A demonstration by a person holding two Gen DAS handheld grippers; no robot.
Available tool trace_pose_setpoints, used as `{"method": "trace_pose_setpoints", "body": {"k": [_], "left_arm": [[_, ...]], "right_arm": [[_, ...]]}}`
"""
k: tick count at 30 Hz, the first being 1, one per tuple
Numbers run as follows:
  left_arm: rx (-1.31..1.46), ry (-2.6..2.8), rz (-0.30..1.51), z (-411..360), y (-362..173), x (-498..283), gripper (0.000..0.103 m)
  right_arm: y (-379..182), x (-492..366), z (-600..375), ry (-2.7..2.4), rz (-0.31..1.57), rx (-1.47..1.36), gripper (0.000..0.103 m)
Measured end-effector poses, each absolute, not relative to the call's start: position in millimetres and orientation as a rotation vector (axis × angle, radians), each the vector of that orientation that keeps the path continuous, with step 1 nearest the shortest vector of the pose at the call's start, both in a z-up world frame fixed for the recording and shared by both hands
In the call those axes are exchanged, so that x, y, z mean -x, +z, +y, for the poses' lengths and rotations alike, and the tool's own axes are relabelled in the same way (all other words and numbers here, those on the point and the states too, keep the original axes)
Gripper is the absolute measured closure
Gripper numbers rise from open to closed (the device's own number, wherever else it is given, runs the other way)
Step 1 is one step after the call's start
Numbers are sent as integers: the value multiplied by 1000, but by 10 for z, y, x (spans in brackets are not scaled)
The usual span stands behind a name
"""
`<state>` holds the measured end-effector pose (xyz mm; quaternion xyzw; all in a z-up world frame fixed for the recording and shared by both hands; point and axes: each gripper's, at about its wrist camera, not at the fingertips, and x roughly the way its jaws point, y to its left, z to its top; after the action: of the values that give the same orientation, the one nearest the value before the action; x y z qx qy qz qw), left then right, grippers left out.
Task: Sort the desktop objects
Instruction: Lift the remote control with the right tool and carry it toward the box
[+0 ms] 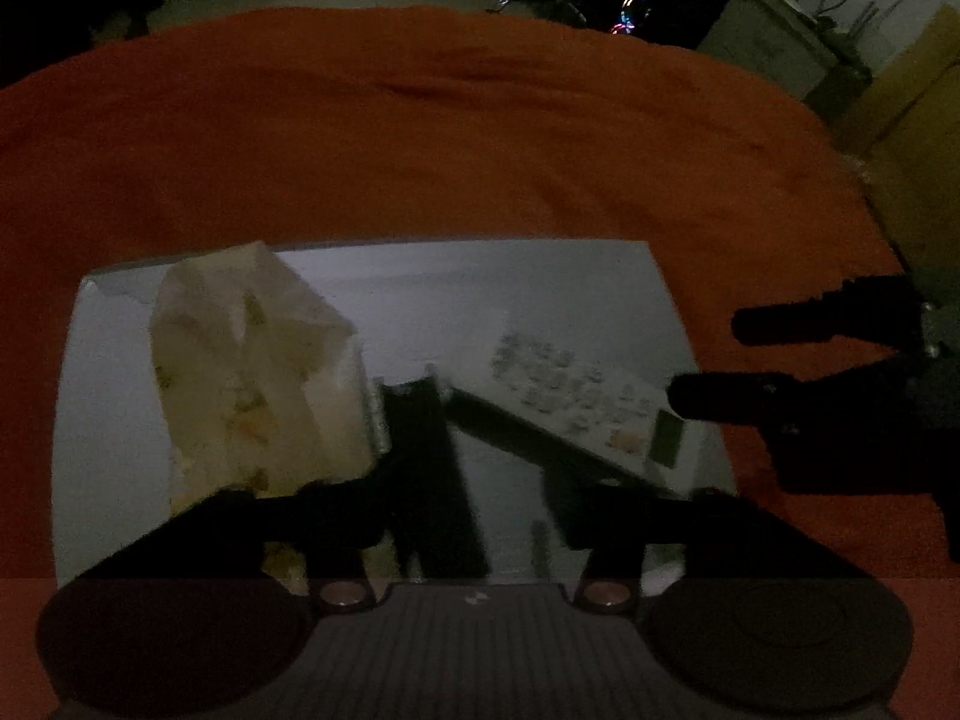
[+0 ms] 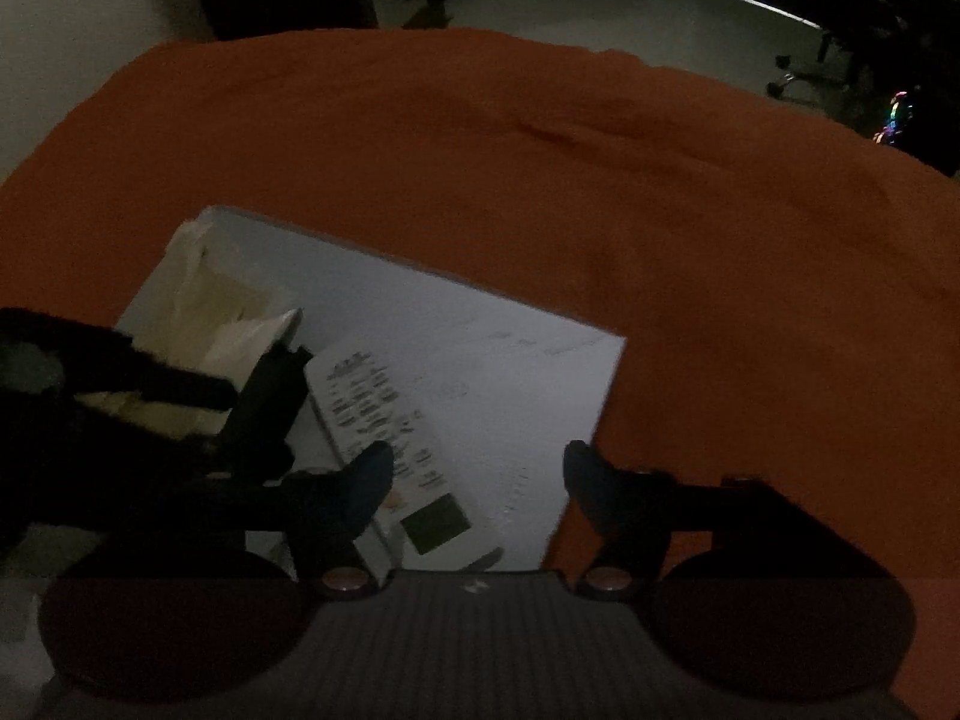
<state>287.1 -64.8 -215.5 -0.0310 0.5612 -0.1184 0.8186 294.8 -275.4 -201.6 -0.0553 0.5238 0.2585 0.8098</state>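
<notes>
A white tray (image 1: 450,288) (image 2: 510,372) lies on the orange cloth (image 1: 420,150). In it are a cream tissue pack (image 1: 252,372) (image 2: 204,312), a black oblong object with metal ends (image 1: 426,444) (image 2: 264,402), and a white remote (image 1: 576,396) (image 2: 384,420). My left gripper (image 1: 468,510) (image 2: 240,432) points down with the black object between its fingers; the dim light hides whether the pads press on it. My right gripper (image 2: 480,474) (image 1: 714,360) hangs open above the remote's lower end. One of its tips is over the buttons, the other near the tray's right edge.
The orange cloth covers the whole table, with folds toward the far edge (image 2: 540,132). Beyond the table lie a dark floor, chair legs (image 2: 798,78) and a cardboard box (image 1: 918,90) at the right. The two grippers are close together over the tray.
</notes>
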Motion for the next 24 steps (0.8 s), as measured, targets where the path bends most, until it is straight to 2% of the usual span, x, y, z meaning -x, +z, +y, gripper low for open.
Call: {"method": "trace_pose_setpoints", "body": {"k": [3, 8, 10, 11, 16, 19, 24], "left_arm": [[71, -265, 1210, -552, -2150, -2898, 86], [70, -262, 1212, -522, -2134, -2896, 86], [33, -238, 1209, -583, -2116, -2874, 83], [16, -223, 1212, -610, -2110, -2865, 78], [-34, -170, 1201, -712, -2100, -2825, 72], [-62, -125, 1200, -748, -2093, -2818, 61], [-75, -110, 1198, -804, -2112, -2804, 60]], "right_arm": [[-2051, -2917, -2686, 562, 1122, 136, 44], [-2061, -2865, -2519, 599, 1096, 224, 44], [-2072, -2826, -2462, 622, 1081, 306, 44], [-2081, -2804, -2435, 628, 1070, 346, 44], [-2170, -2723, -2371, 668, 1052, 428, 43], [-2231, -2722, -2276, 687, 1048, 461, 43], [-2300, -2743, -2131, 704, 1042, 512, 42]]}}
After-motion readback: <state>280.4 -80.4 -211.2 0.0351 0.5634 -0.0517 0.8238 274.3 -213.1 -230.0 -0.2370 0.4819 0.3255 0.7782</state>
